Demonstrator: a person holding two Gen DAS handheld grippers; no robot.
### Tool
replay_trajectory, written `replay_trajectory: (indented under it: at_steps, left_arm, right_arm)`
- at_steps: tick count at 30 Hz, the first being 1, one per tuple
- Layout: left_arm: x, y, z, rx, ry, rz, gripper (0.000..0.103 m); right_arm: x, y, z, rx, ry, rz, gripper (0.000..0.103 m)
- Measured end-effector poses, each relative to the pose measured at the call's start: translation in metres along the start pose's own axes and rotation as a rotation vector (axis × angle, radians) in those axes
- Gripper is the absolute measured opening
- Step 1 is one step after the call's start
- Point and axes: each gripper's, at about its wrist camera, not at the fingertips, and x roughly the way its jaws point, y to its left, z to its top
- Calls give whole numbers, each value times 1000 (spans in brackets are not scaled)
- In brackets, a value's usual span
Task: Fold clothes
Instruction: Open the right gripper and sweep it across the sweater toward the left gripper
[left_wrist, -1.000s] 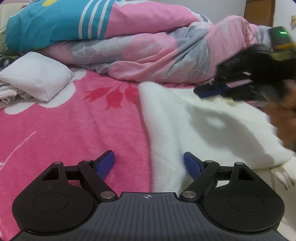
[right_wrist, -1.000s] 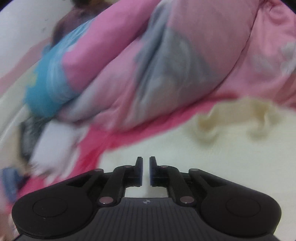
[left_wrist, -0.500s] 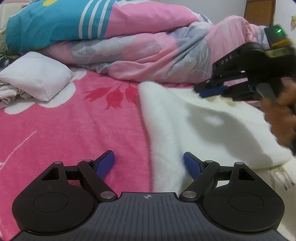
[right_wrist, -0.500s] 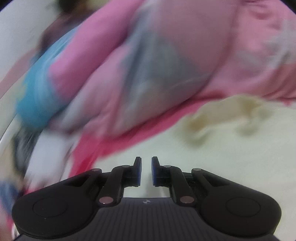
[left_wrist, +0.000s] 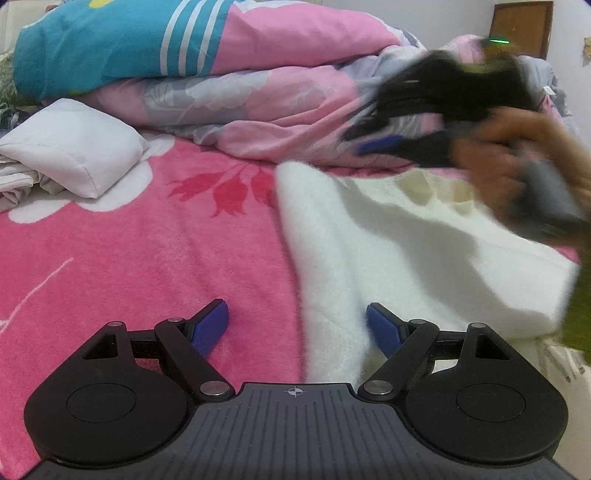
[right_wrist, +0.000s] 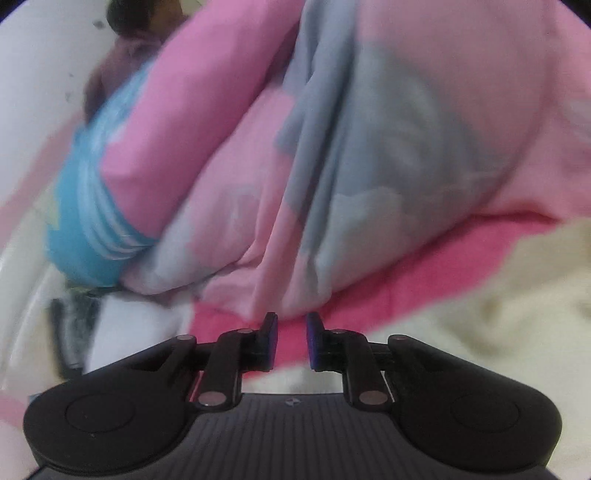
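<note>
Left wrist view shows the white fluffy garment (left_wrist: 388, 243) spread flat on the pink flowered blanket (left_wrist: 147, 240), its near left edge running between the wide-spread jaws of the left gripper (left_wrist: 297, 325). Those jaws hold nothing; the right blue pad (left_wrist: 384, 330) sits over the garment's fleece, the left one over bare blanket. Beyond the garment's far edge lies the heaped pink, grey and teal quilt (left_wrist: 240, 74). Left of the garment, a folded white cloth (left_wrist: 74, 147) rests on the blanket. Above the garment's far right part hovers the blurred right gripper (right_wrist: 291, 339), gripped by a hand (left_wrist: 498, 158). Its jaws have just been opening to a narrow gap, with nothing between them.
</note>
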Motion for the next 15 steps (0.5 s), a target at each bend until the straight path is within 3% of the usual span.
replay_trajectory:
  at_steps: [6,9,12,15]
  left_arm:
    - [0,-1,0,-1,3,5,83]
    - [0,-2,1,1,3,8,83]
    - [0,-2,1,-4,1,7,84]
    - [-4,-1,2,-16,-15,8,84]
  right_arm:
    - [-114,-33,-60,-31,-5,-26,32]
    - [-159,-60,-88,-29,-17,-101,34]
    - [-215,-106,-116,83,-74,-236,35]
    - [-282,-146,-146,215,-176,-278,35]
